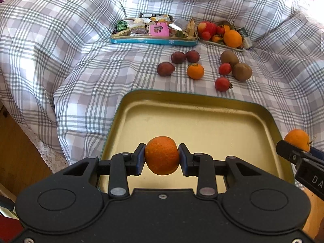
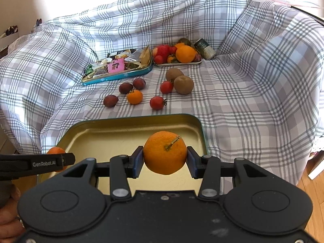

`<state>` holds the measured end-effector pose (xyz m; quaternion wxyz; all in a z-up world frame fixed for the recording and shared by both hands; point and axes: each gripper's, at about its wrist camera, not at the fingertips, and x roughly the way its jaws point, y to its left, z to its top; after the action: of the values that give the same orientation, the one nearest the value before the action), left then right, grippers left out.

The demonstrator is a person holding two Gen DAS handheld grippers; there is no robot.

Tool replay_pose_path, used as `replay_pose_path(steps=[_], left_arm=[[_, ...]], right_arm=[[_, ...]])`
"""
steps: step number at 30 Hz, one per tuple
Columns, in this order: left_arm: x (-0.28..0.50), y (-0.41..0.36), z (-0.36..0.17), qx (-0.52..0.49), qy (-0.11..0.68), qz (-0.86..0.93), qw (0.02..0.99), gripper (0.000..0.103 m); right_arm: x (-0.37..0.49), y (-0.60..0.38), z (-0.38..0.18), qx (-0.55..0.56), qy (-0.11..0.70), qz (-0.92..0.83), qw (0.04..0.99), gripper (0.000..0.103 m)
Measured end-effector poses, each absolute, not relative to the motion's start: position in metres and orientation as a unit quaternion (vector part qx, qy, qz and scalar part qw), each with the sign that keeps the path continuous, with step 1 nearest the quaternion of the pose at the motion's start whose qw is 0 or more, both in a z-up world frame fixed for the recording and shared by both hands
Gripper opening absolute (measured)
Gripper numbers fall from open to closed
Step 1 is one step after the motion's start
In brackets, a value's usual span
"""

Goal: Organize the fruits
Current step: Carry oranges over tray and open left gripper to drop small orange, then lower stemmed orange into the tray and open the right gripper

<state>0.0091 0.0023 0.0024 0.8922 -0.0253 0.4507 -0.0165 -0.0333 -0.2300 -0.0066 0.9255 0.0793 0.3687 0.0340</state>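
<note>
Left gripper (image 1: 162,159) clenched on a small tangerine (image 1: 162,155), held over the near half of the gold tin tray (image 1: 202,117). Right gripper (image 2: 165,161) clamped on a stemmed orange (image 2: 165,152), above the tray's right part. Beyond the tray at 12 o'clock on the checked cloth (image 1: 60,50): plums (image 1: 165,68), a loose tangerine (image 1: 195,71), tomatoes (image 1: 222,84) and kiwis (image 1: 242,71); farther off, a blue snack tin (image 1: 154,40) at 11 and a fruit plate (image 1: 222,44) at 1.

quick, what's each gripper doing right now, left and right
Left gripper: closed on a small orange.
Right gripper: closed on a stemmed orange.
</note>
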Motion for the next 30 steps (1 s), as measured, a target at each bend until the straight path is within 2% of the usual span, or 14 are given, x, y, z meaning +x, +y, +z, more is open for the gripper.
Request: replay_pose_path(steps=[30], left_arm=[[-0.006,0.002,-0.006,-0.013,0.456,0.014,0.89,0.041]], right_arm=[[-0.035,-0.223,-0.025,0.061,0.409,0.034,0.91,0.047]])
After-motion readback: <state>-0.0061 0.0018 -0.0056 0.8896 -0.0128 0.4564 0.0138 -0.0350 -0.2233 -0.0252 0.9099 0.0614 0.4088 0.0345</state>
